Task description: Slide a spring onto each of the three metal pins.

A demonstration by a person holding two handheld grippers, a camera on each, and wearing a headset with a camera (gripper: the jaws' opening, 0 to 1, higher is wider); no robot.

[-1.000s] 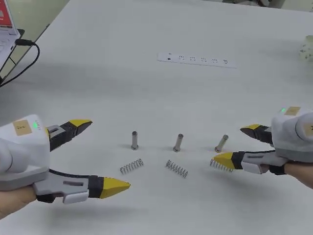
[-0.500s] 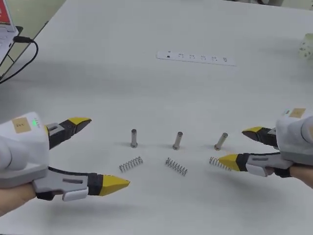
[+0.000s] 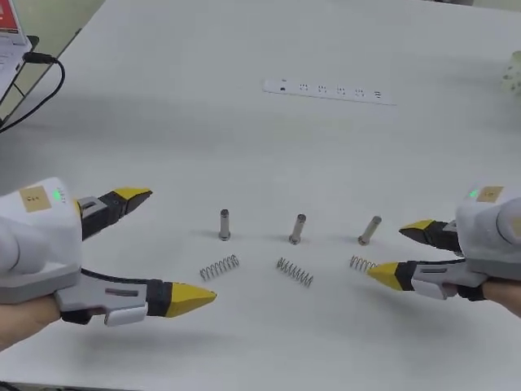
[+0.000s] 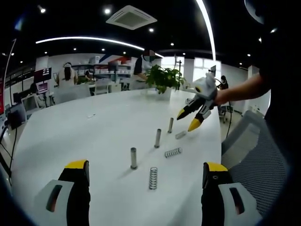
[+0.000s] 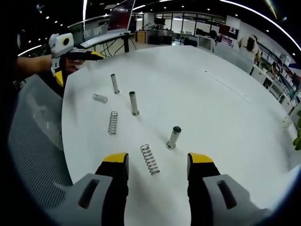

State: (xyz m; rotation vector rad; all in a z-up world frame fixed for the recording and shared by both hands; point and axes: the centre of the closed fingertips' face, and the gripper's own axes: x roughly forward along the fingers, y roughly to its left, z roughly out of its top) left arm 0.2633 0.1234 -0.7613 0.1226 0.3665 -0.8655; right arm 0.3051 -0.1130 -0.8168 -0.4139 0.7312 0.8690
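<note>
1. White worktop [image 3: 244,155] in a bright open-plan office carries everything. A white power strip [image 3: 330,91] lies flat on it, well beyond the middle pin [image 3: 298,229].
2. Three metal pins stand in a row across the worktop. The left pin [image 3: 225,224] and the right pin [image 3: 370,230] flank the middle pin, each well apart from it. The right pin appears to lean slightly.
3. Three springs lie on their sides on the person's side of that row. The middle spring [image 3: 294,271] is just in front of the middle pin, with the left spring [image 3: 218,266] and the right spring [image 3: 362,264] off to either side of it.
4. The left gripper [image 3: 181,245] hovers well to the left of the middle pin. Its jaws are spread wide and hold nothing.
5. The right gripper [image 3: 384,251] hovers to the right of the middle pin, with its lower yellow tip just beside the right spring. Its jaws are parted and empty, and in the right gripper view that spring lies ahead between them.
6. Progress is nil as far as the pictures show. All three pins are bare and no spring is lifted, so three placements are left. The right spring looks likeliest to be grasped first.
</note>
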